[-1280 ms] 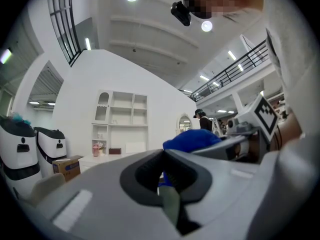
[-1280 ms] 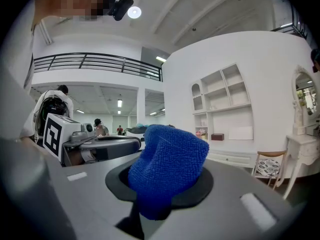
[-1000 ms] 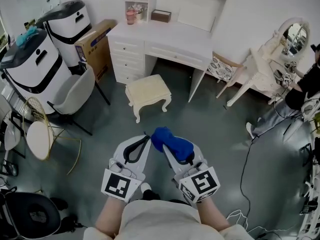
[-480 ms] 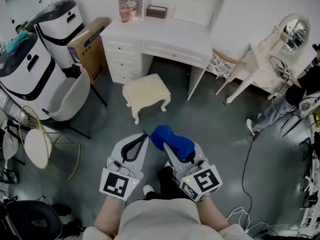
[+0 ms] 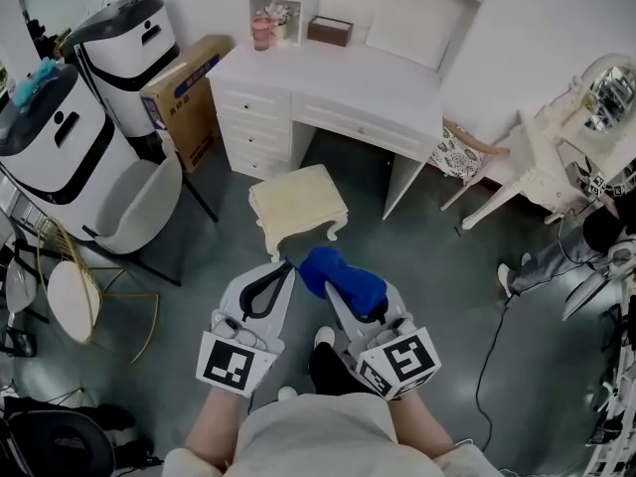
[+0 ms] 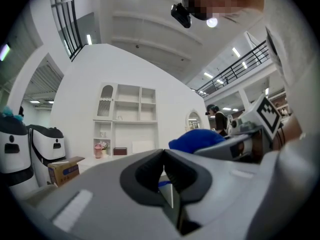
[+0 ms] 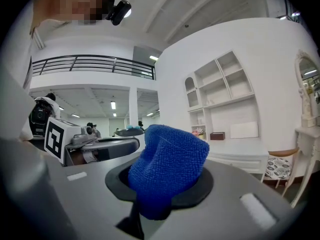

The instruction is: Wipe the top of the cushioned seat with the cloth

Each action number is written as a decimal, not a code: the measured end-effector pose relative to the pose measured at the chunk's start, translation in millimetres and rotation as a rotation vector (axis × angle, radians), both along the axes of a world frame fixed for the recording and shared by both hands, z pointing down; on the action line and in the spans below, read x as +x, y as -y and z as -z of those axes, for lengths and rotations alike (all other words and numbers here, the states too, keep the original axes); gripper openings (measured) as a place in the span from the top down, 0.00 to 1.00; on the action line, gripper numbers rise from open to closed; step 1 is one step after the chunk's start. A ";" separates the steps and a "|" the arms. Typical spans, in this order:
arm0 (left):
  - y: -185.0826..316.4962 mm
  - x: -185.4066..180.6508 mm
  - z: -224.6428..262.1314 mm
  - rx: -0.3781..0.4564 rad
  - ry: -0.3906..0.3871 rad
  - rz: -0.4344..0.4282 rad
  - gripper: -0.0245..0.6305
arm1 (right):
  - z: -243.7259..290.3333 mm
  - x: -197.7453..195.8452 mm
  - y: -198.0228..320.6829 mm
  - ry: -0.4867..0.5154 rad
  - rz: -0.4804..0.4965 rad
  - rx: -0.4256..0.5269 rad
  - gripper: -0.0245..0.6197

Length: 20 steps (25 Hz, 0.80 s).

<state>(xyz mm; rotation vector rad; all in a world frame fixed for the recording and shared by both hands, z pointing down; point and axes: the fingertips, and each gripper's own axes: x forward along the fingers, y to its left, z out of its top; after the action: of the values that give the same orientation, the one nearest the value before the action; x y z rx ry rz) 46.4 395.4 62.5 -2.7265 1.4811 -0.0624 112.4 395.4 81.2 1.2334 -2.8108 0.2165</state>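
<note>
The right hand-held gripper (image 5: 333, 288) pinches the bunched blue terry cloth (image 5: 344, 276); the left hand-held gripper (image 5: 285, 269) is pressed together, empty. The cream cushioned square seat (image 5: 296, 202) stands ahead (slightly leftward), untouched.

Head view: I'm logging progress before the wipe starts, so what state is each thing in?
Right gripper, shut on the cloth.
Cloth, bunched up, not yet on the seat.
Left gripper, shut, empty.
Cushioned seat, upright, top bare, apart from both grippers.
Desk drawers, shut.
</note>
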 end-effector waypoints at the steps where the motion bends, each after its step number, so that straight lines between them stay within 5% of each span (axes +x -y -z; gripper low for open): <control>1: 10.6 2.2 -0.1 0.002 0.002 0.007 0.96 | -0.5 2.5 11.2 0.000 0.006 -0.001 0.78; 20: 137.2 22.4 -6.9 -0.010 0.024 0.119 0.96 | -8.2 21.5 151.6 0.013 0.114 -0.011 0.78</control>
<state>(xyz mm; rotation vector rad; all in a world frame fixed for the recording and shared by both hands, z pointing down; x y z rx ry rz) 68.8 258.2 69.4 -2.6329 1.6386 -0.1056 133.8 243.8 89.4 1.0695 -2.8752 0.2335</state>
